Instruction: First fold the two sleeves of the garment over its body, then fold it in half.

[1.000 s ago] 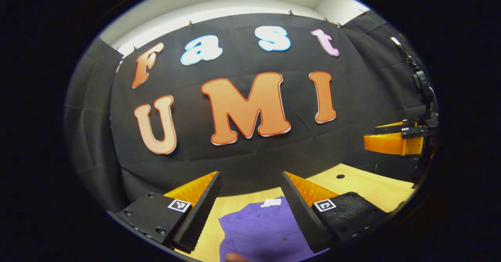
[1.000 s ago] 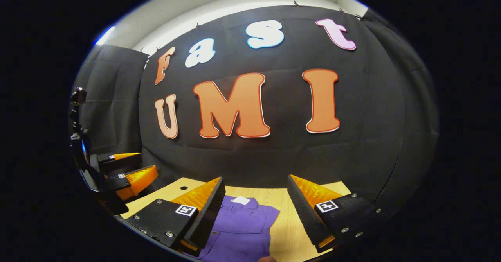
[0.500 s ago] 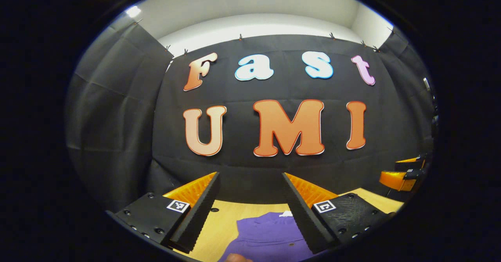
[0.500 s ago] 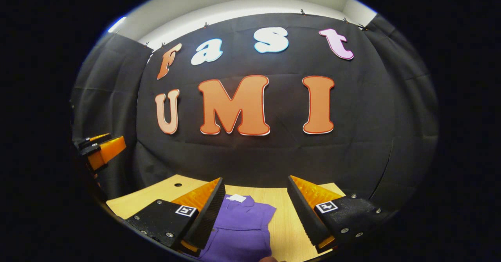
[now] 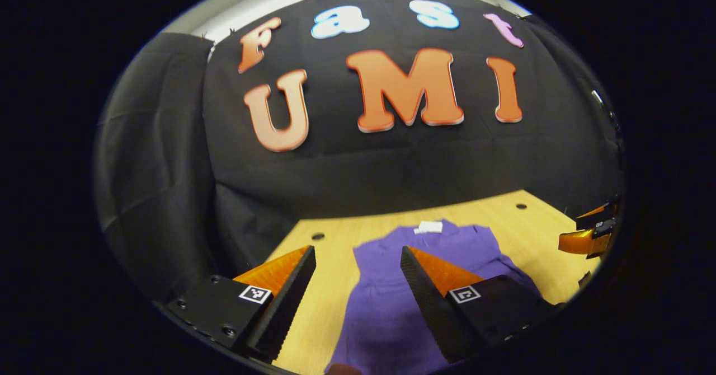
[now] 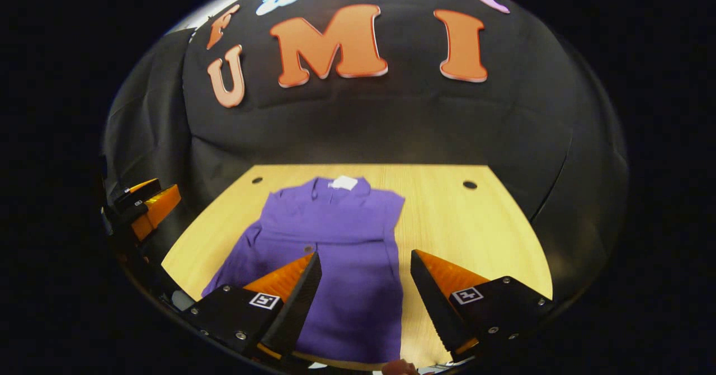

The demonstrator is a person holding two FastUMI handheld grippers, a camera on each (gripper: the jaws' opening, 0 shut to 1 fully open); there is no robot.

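So I've got one purple short-sleeved shirt [image 6: 335,252] lying flat on the light wooden table [image 6: 464,224] with its two small round holes, and both my left gripper [image 5: 358,282] and right gripper [image 6: 363,285] hover over it, fingers spread wide, holding nothing.

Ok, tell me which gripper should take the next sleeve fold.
Left, probably. In the right gripper view the garment has its sleeve splayed toward the left gripper, while its other edge looks straight. Both it and the right gripper are open.
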